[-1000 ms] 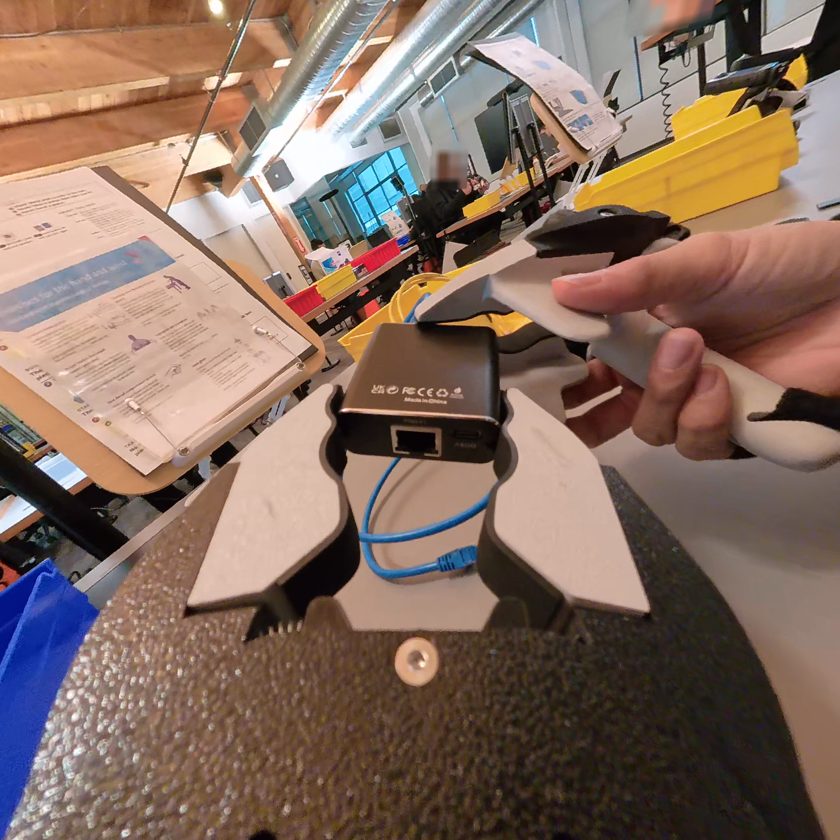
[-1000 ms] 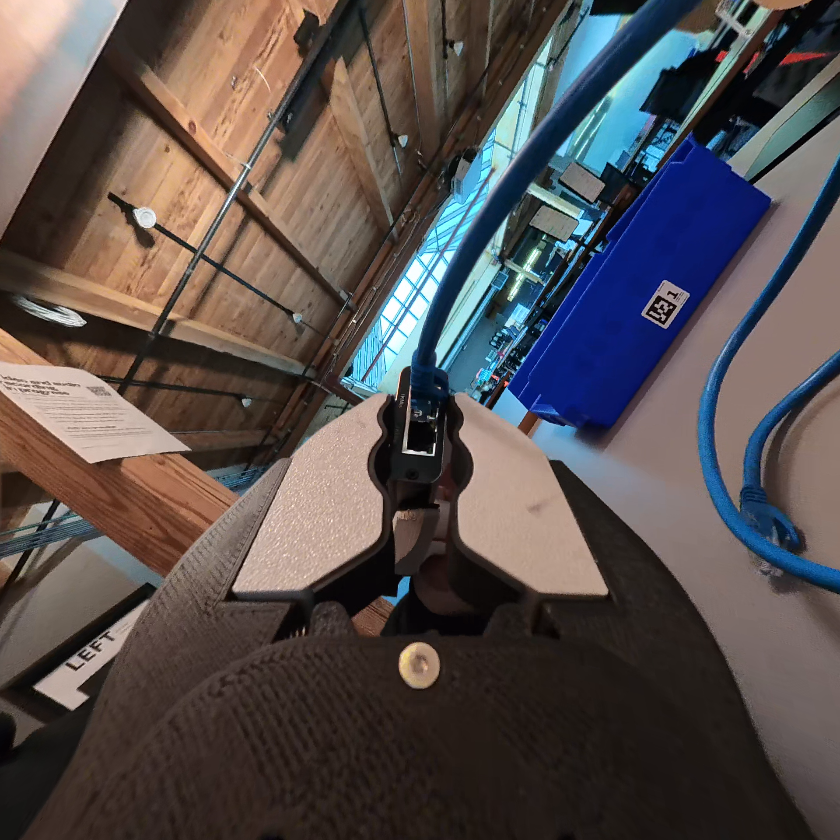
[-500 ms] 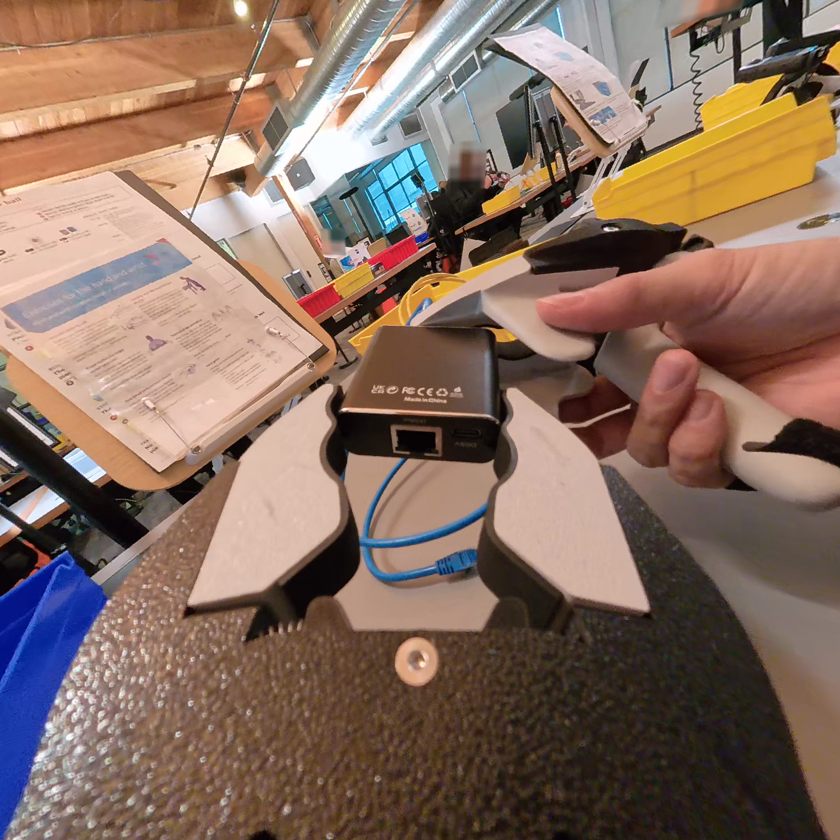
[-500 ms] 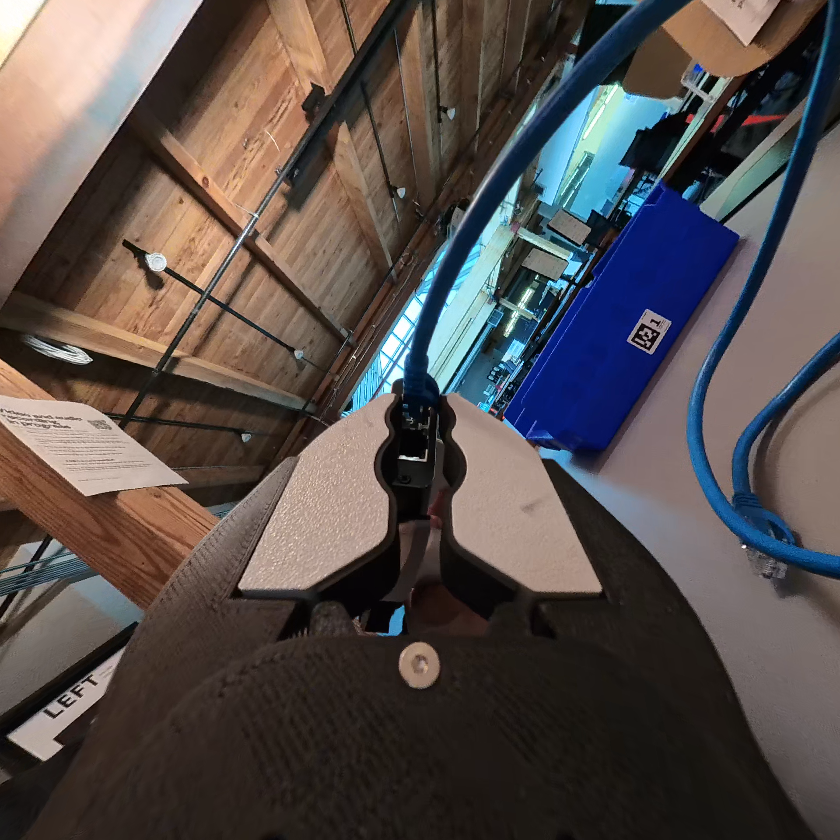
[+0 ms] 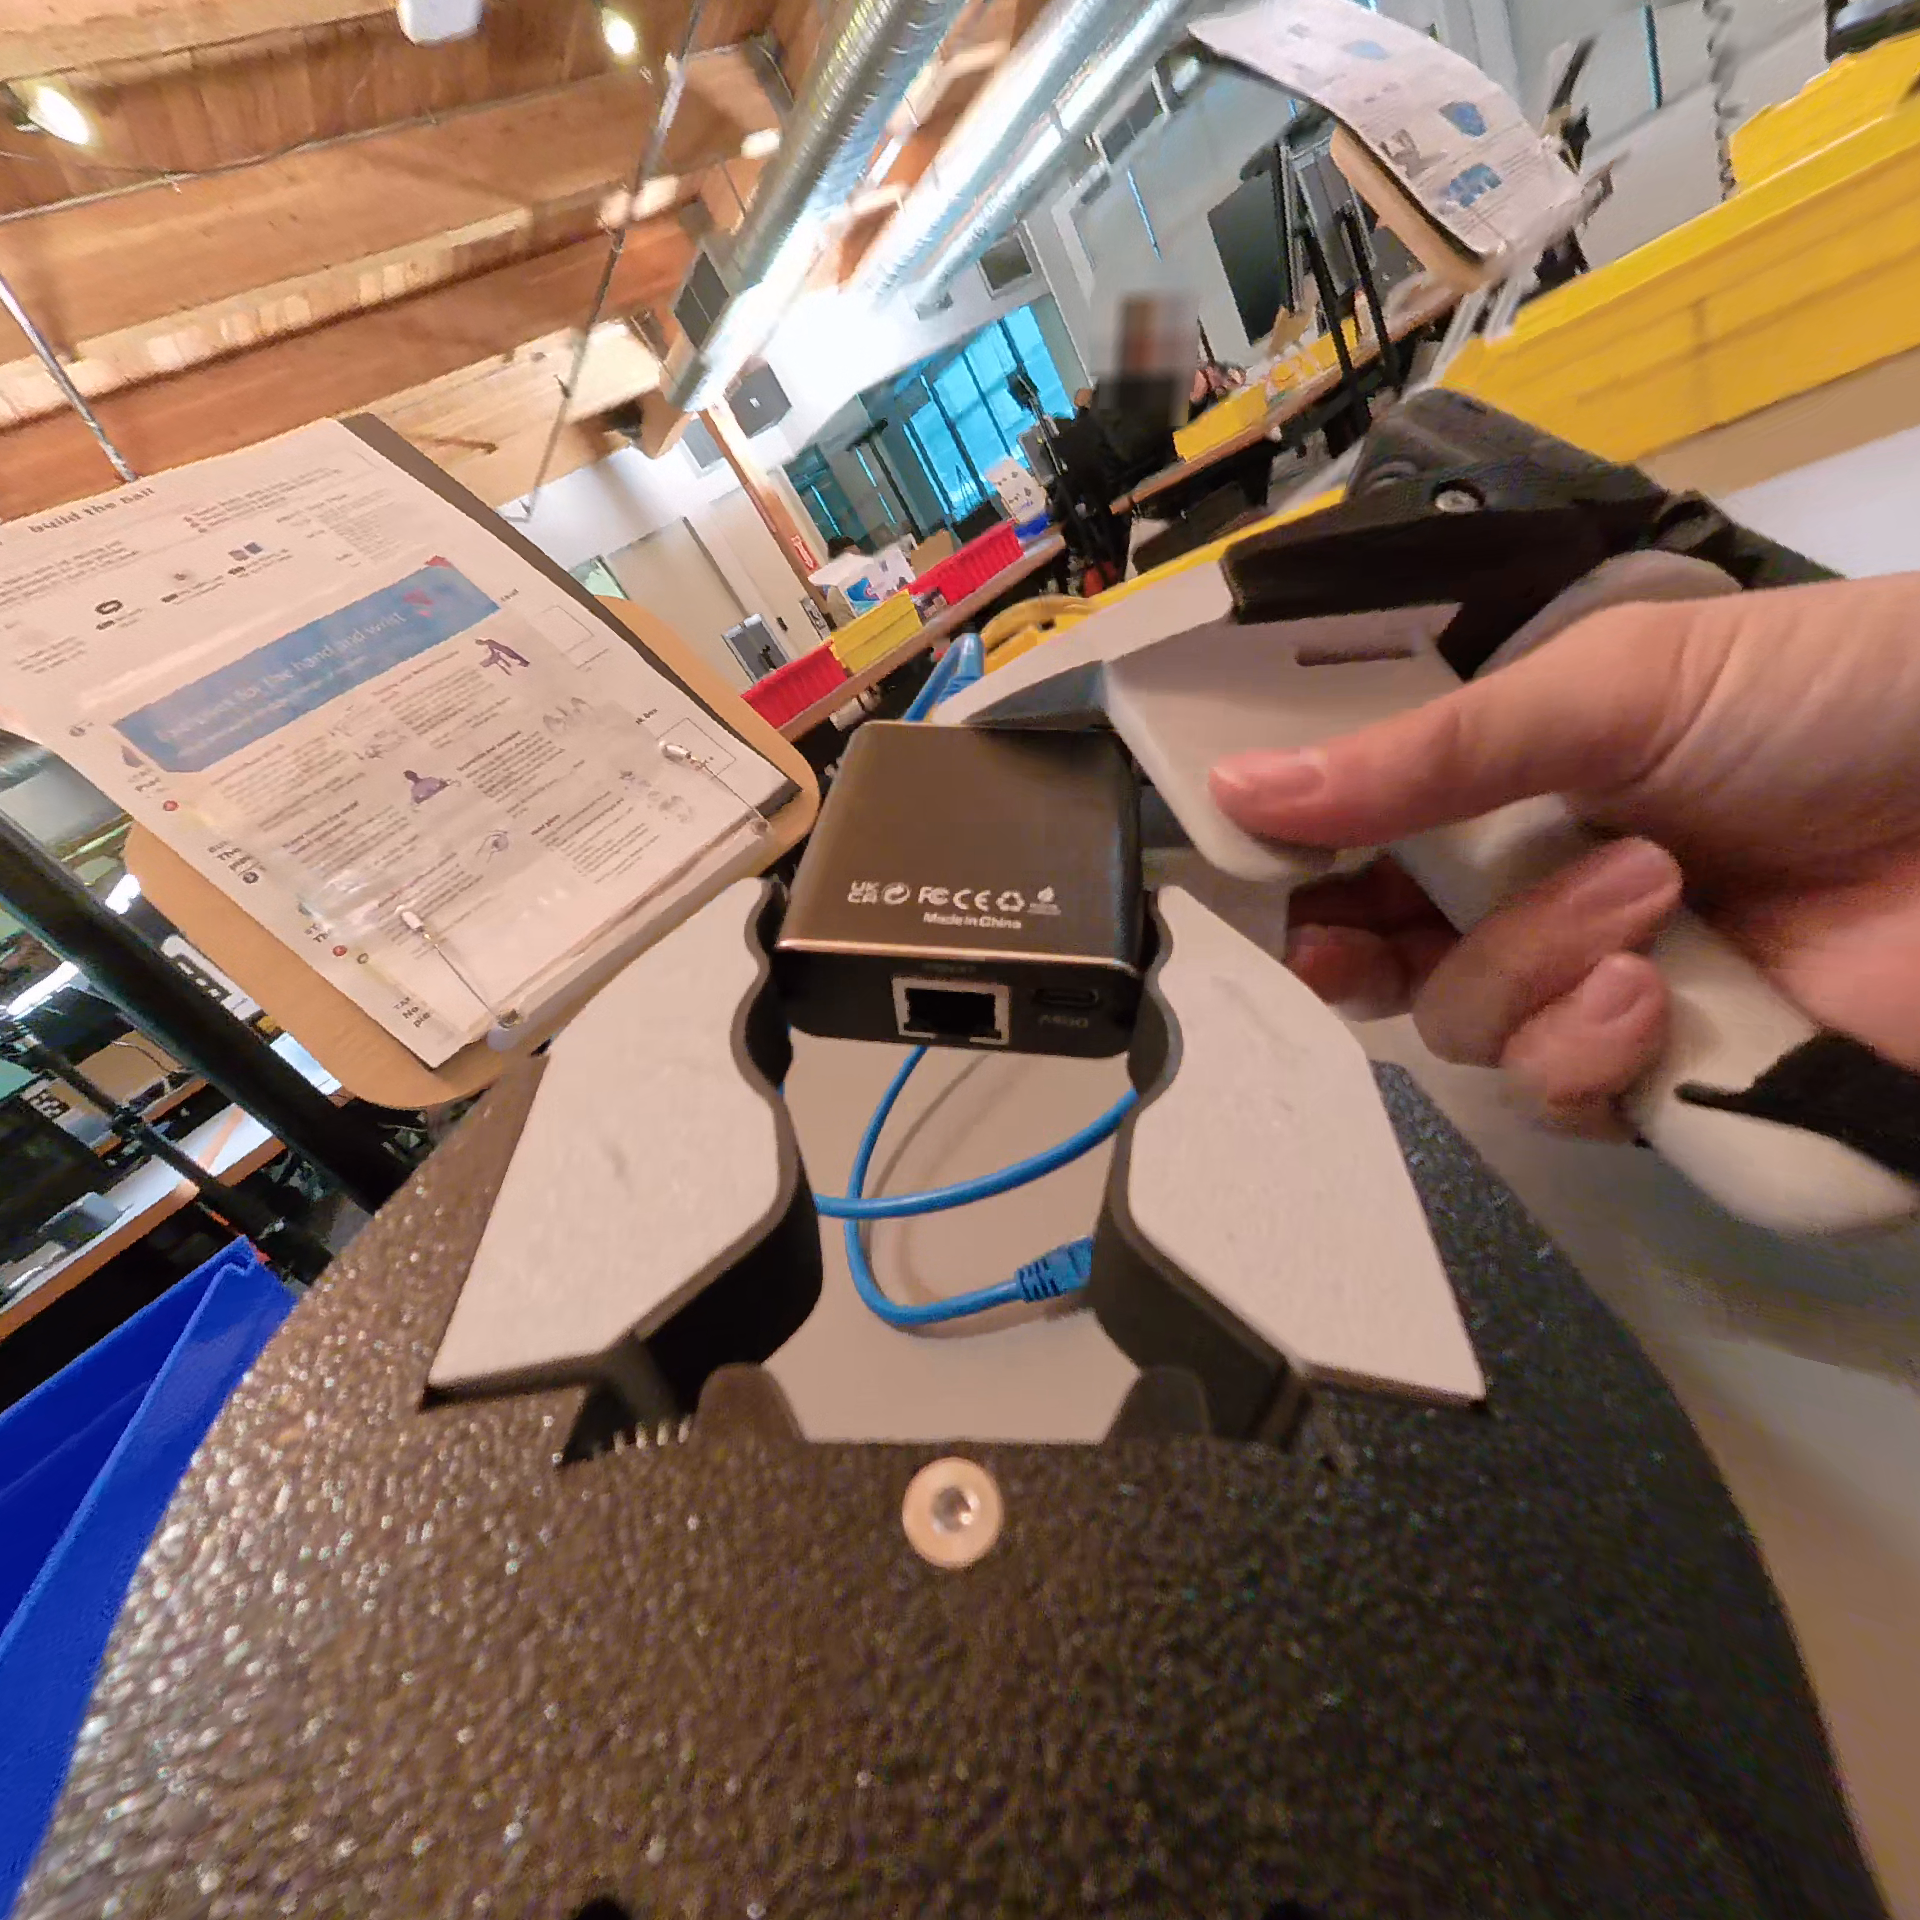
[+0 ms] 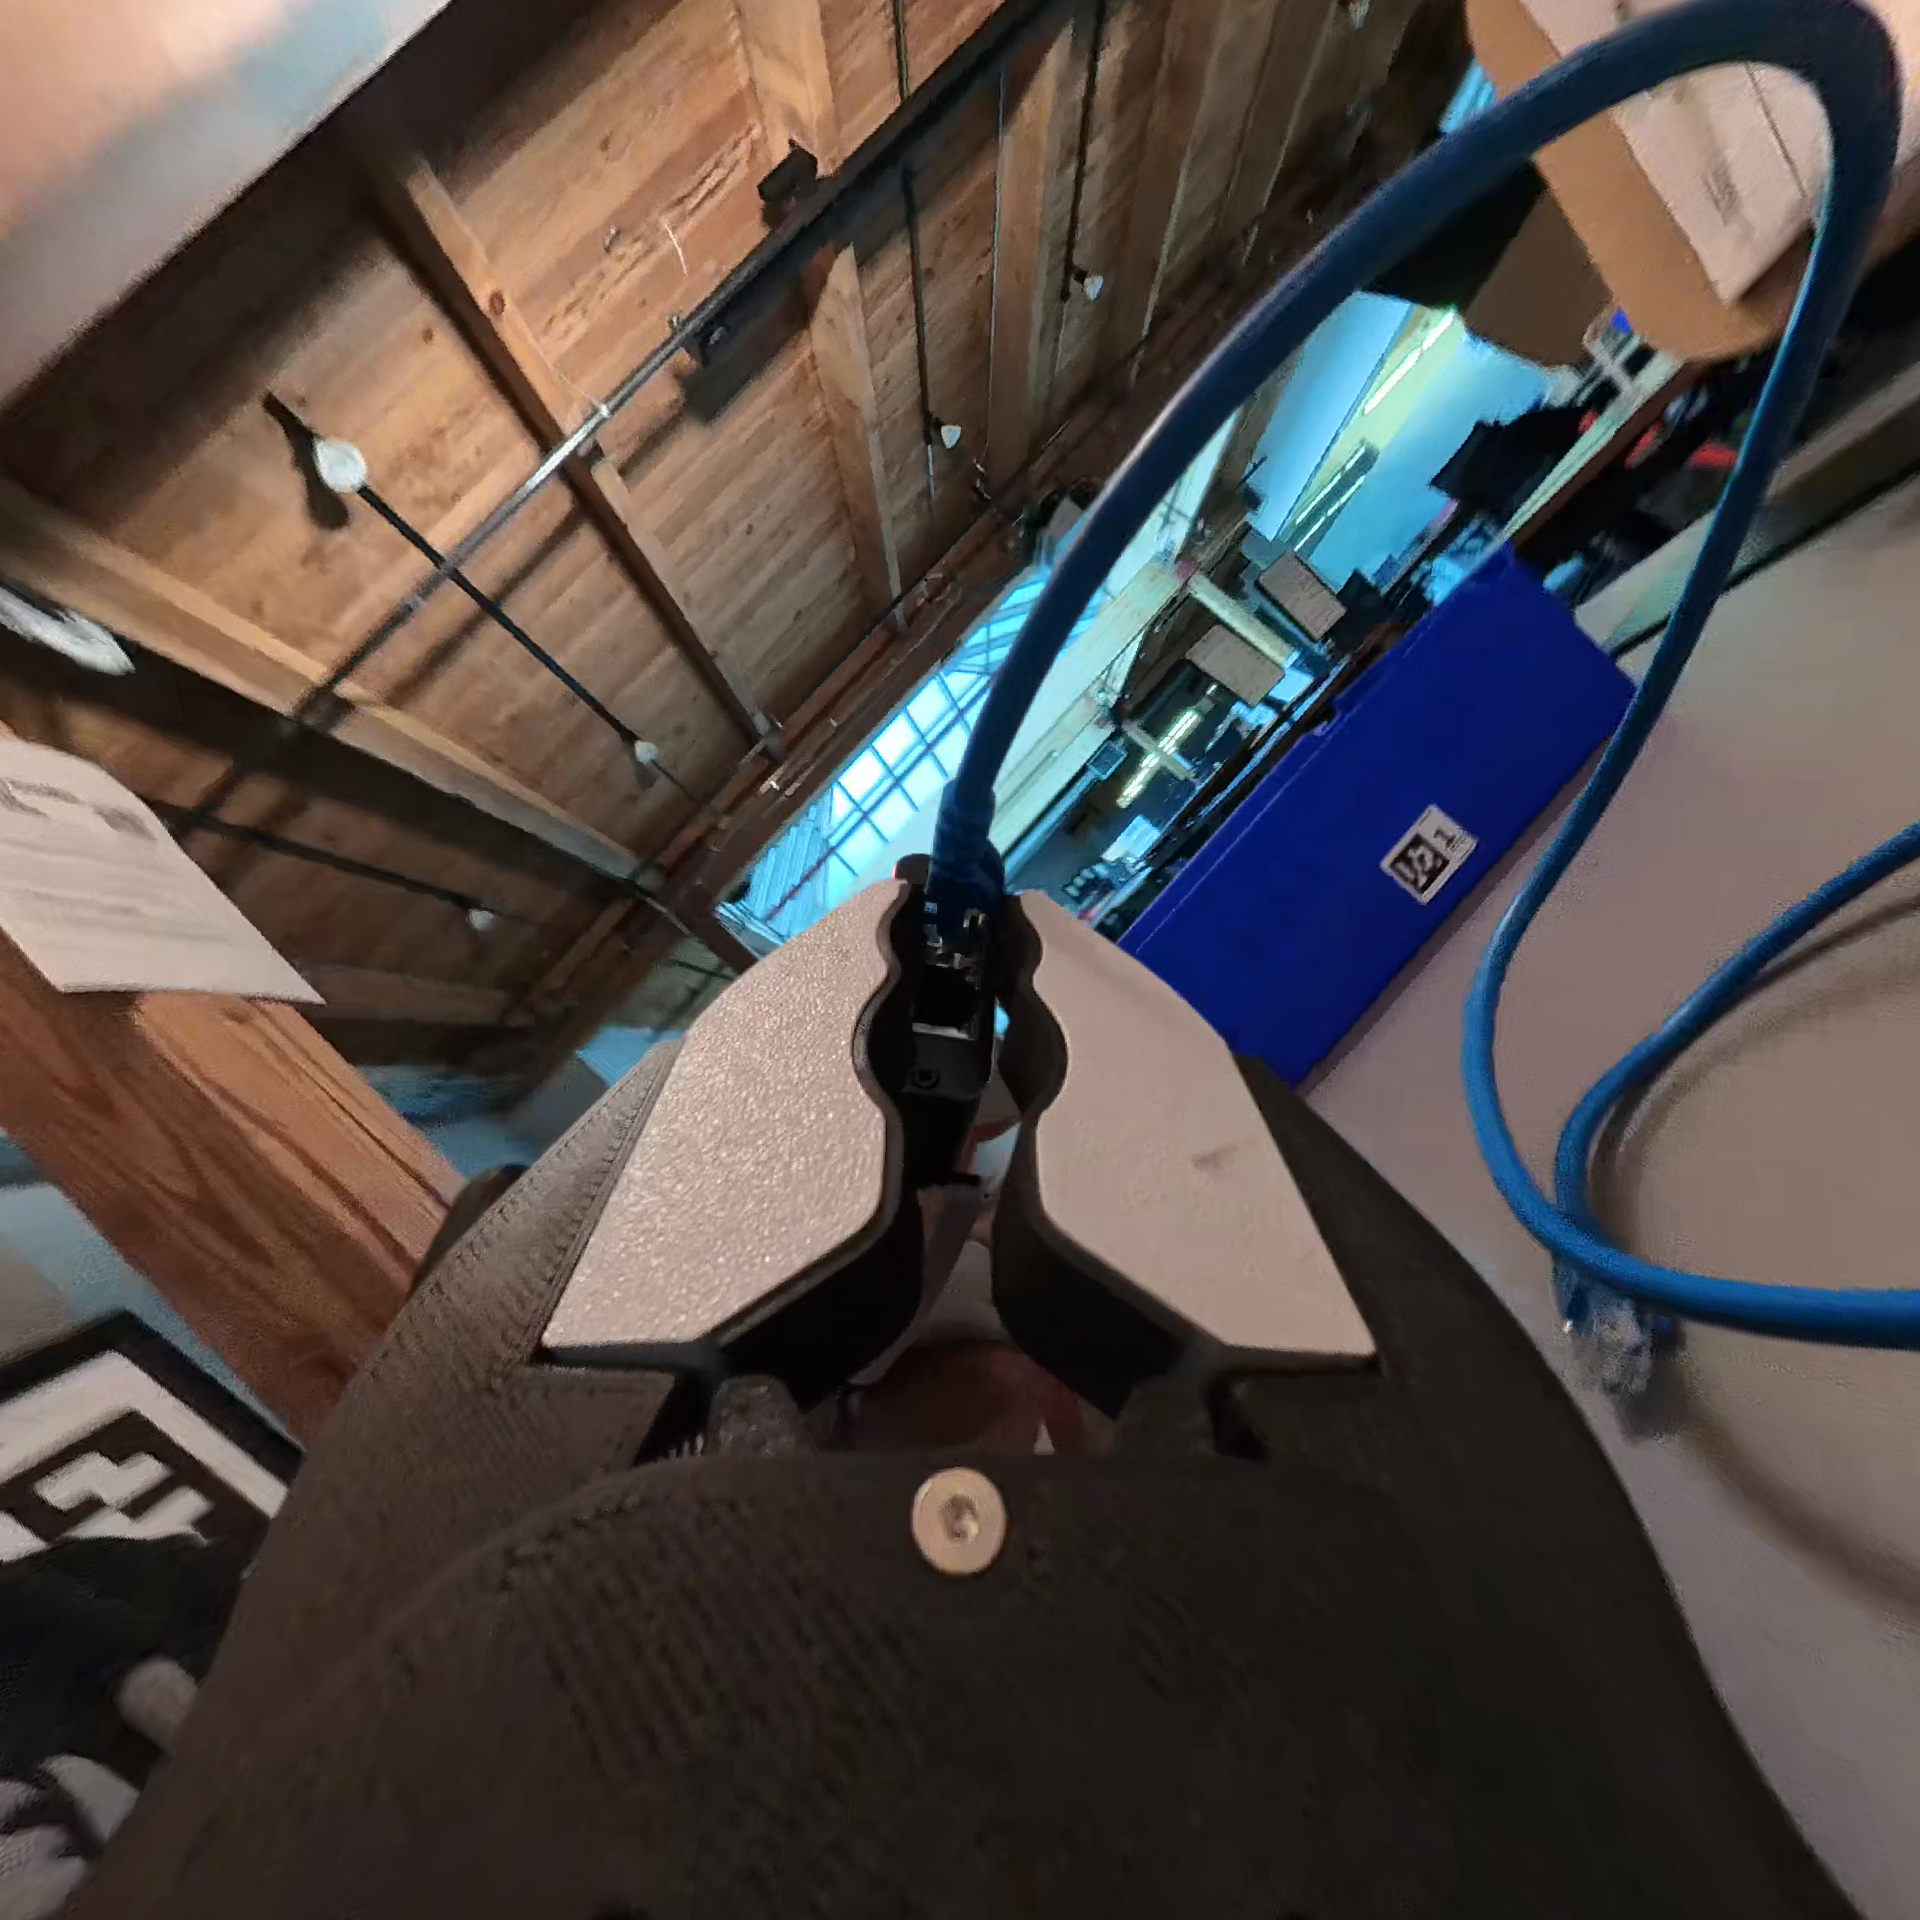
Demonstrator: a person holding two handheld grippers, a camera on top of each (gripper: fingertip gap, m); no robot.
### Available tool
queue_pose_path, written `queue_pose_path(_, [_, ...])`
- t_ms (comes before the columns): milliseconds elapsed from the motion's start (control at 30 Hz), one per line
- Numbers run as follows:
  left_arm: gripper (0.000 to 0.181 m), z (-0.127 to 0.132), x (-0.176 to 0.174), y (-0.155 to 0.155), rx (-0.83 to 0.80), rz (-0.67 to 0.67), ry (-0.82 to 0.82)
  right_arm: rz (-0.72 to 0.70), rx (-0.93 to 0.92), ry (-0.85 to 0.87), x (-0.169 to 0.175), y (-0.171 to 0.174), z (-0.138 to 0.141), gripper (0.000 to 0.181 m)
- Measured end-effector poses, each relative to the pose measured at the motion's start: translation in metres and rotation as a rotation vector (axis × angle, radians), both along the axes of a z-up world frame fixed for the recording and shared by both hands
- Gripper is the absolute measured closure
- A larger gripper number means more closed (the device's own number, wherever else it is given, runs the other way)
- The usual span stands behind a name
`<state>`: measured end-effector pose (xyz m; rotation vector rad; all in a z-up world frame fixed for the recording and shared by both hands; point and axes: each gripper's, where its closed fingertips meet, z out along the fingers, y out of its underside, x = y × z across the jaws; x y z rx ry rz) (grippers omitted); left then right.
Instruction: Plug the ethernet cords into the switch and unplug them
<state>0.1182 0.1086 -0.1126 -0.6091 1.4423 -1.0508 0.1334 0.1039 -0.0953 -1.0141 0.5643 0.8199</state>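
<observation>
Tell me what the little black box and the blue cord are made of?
The black box looks like metal with a smooth brushed satin finish: light runs in a soft streak along its top and its edges are crisp. It could be coated plastic. The blue cord looks like rubbery plastic: it bends in a smooth loop with a dull shine.

We saw bright daylight from the far windows [image 5: 940, 410] and ceiling lamps [image 5: 620, 31] overhead. Wide-angle bending curved the edges. Motion blur softened the hand [image 5: 1621, 831] and the right view's rim; the left gripper [image 5: 961, 997] body glinted, sharp and speckled.
</observation>
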Motion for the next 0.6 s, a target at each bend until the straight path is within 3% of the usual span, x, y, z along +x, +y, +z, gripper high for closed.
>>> queue_pose_path(167, [0.118,0.013,-0.005,0.010,0.020,0.059,-0.073,0.019,0.005,-0.156,-0.008,0.010,0.016,0.166])
queue_pose_path(500, [0.118,0.003,-0.004,0.023,0.004,0.080,-0.056,0.037,0.003,-0.127,-0.008,0.025,0.009,0.166])
queue_pose_path(600, [0.118,0.003,-0.003,0.023,0.093,0.131,-0.075,0.040,0.005,-0.122,-0.007,0.023,0.008,0.166])
